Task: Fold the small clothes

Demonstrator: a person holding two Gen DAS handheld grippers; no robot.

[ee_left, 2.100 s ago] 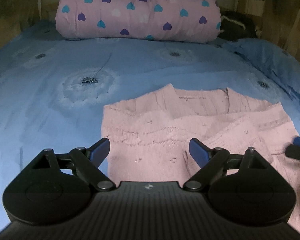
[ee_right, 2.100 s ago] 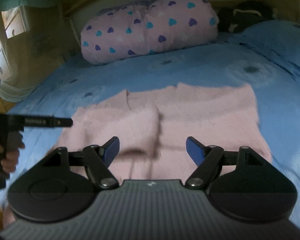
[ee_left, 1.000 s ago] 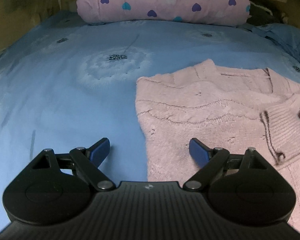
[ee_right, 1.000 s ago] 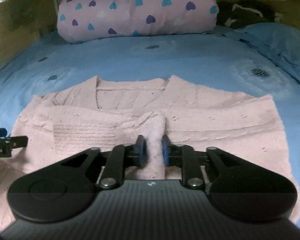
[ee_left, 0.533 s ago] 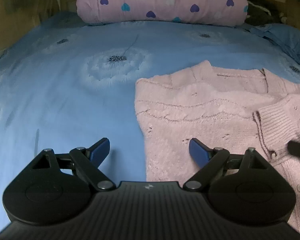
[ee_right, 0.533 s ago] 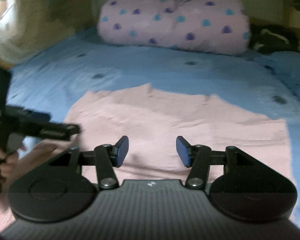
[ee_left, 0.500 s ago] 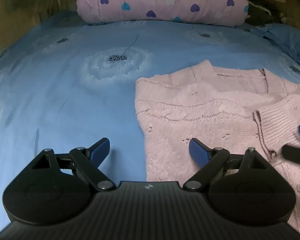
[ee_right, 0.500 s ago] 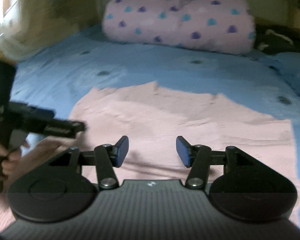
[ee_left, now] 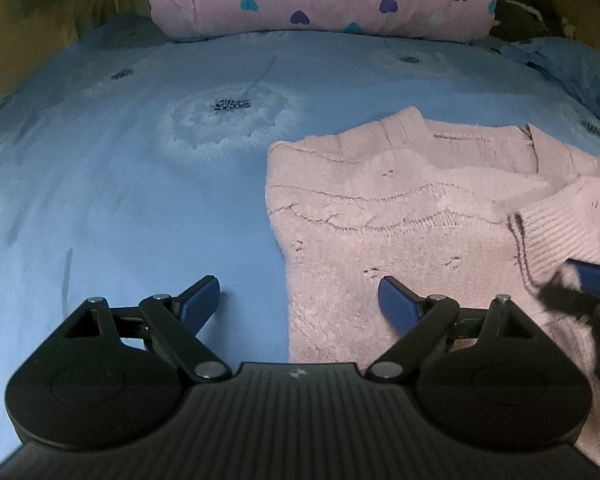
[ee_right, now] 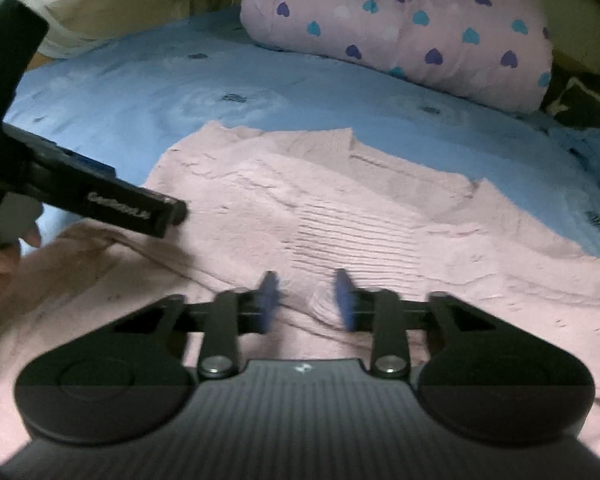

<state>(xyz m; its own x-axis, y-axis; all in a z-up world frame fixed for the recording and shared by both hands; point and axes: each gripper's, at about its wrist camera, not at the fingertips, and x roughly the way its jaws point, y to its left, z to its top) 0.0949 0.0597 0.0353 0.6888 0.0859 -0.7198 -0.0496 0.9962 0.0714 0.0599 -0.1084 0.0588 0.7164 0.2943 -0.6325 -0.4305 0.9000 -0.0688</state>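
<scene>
Blue bedsheet; right tool closing around pink sweater fold.

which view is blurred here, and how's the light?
Right wrist view: motion blur smears the right gripper, whose jaws are closing over a fold of the pink sweater. Left wrist view: sharp on the left gripper, fisheye bends the blue bedsheet; dim light, dark corners in both.

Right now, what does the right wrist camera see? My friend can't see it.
A pink knitted sweater lies on a blue bedspread, and the right gripper hovers over its ribbed cuff, jaws closing. The left gripper reaches in from the left; a heart-patterned quilt sits behind.
</scene>
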